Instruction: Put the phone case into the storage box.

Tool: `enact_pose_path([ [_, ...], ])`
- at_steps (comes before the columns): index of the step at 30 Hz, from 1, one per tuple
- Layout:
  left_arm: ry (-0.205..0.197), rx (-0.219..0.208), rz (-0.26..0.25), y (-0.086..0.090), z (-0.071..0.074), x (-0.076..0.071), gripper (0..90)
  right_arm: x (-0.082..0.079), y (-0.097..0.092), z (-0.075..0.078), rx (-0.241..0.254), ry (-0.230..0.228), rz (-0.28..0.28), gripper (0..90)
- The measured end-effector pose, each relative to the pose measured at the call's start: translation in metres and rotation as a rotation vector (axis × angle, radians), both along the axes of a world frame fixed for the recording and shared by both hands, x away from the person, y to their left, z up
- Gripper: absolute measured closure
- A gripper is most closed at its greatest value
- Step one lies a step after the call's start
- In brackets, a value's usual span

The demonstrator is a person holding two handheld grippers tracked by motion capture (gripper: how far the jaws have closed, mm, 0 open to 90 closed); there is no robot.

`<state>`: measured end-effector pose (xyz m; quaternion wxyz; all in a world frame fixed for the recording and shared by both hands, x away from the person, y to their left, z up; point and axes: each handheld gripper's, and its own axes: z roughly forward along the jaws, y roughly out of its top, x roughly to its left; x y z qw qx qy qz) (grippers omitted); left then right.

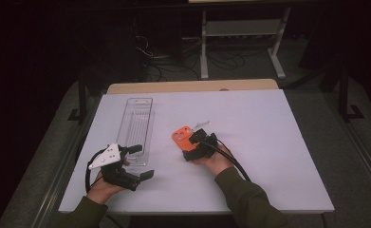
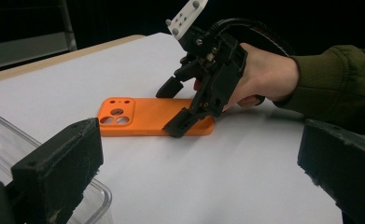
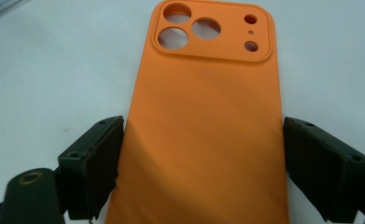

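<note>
The orange phone case lies flat on the white table, camera holes pointing away from the person; the right gripper straddles its near end, jaws pressed against both long edges — a grip across its width; the left gripper rests beside the clear plastic tray, jaws spread wide and holding nothing — well apart from the case.

Lab: floor cables, metal stand
</note>
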<state>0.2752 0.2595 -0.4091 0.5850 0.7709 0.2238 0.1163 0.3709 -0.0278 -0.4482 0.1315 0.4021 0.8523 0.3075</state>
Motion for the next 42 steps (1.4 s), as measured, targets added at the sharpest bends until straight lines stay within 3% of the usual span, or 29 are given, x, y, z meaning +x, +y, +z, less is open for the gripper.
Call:
enact_pose_path([
  [22,0.001,-0.002,-0.001,0.0,0.0,0.0,0.0,0.0,-0.012,0.01,0.024,0.006,0.005,15.2],
  [42,0.001,-0.006,0.001,-0.001,0.0,0.0,0.0,-0.006,-0.038,0.027,0.042,0.007,0.043,15.2],
])
